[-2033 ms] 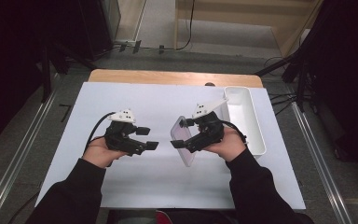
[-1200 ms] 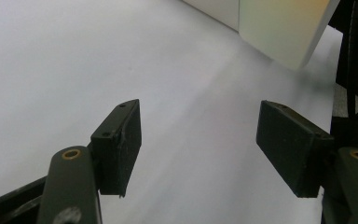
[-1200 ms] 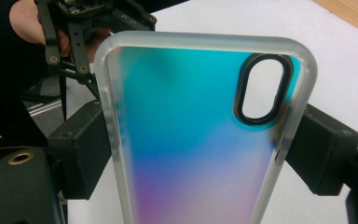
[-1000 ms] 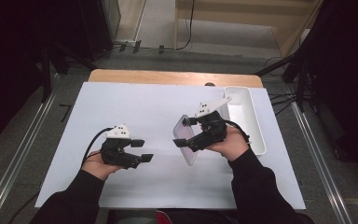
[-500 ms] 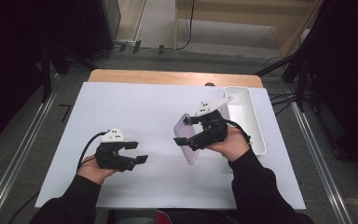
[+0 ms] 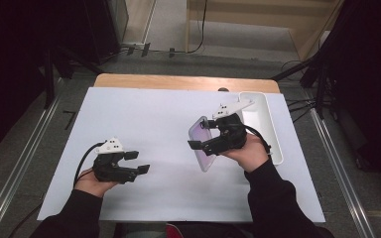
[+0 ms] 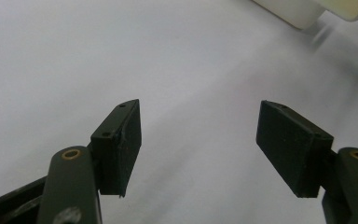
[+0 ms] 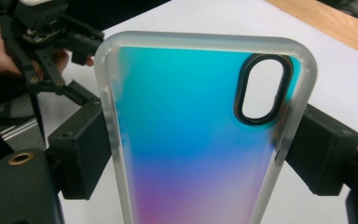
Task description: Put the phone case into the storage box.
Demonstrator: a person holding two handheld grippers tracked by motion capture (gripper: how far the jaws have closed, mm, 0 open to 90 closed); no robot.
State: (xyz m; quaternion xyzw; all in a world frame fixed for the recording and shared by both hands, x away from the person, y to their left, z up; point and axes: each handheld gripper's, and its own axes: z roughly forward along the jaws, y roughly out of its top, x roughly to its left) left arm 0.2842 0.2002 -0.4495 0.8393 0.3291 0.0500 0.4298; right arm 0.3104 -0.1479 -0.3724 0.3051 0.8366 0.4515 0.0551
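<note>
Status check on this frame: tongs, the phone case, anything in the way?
Right tongs shut on phone case, held above the table. Left tongs open, empty. White tray beside the case, apart.

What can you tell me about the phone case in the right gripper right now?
The phone case looks like soft frosted plastic: a translucent rim around a glossy back that fades from teal through blue to pink-violet. Near one top corner sits an oval camera cutout ringed in black. It looks intact and empty, with no phone in it. The right gripper clamps it across its width, a black pad pressing each long edge. In the high view it is held tilted above the white table cover, beside the white tray.
</note>
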